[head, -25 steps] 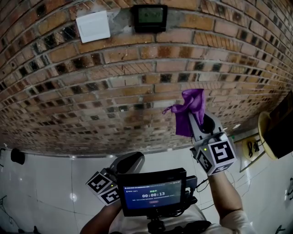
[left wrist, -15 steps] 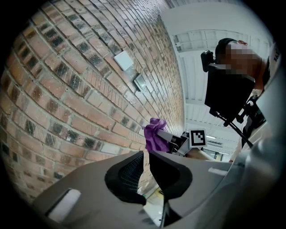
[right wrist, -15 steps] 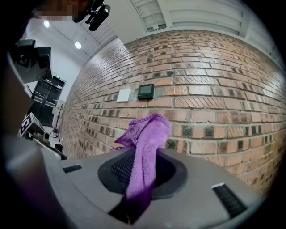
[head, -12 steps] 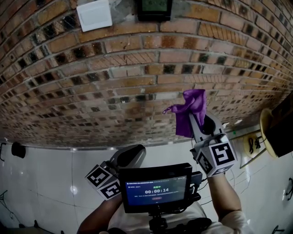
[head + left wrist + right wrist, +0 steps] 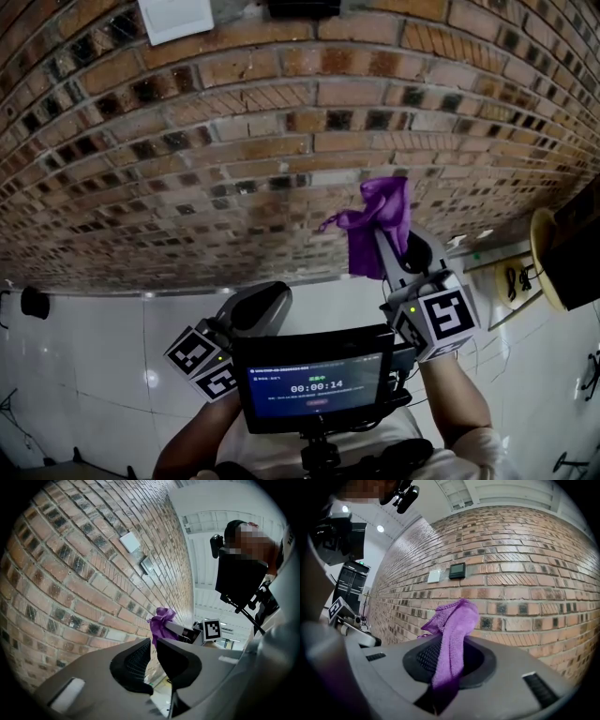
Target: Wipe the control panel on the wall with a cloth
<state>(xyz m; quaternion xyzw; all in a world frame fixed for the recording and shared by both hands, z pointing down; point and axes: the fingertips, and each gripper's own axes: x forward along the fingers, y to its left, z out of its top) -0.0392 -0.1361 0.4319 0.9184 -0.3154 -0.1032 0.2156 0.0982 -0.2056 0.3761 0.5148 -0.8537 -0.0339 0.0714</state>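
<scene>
Holding the purple cloth (image 5: 373, 217) clamped in our right hand-held gripper (image 5: 386, 246), left hand-held gripper (image 5: 153, 643) nearly closed and empty, we are mid-approach and must next lift it to the control panel (image 5: 457, 570).

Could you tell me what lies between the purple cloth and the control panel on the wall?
Nothing but bare brick separates the cloth from the panel, per the right gripper view.

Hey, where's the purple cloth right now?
The purple cloth is clamped in the right gripper, right of centre in the head view, near the brick wall.
</scene>
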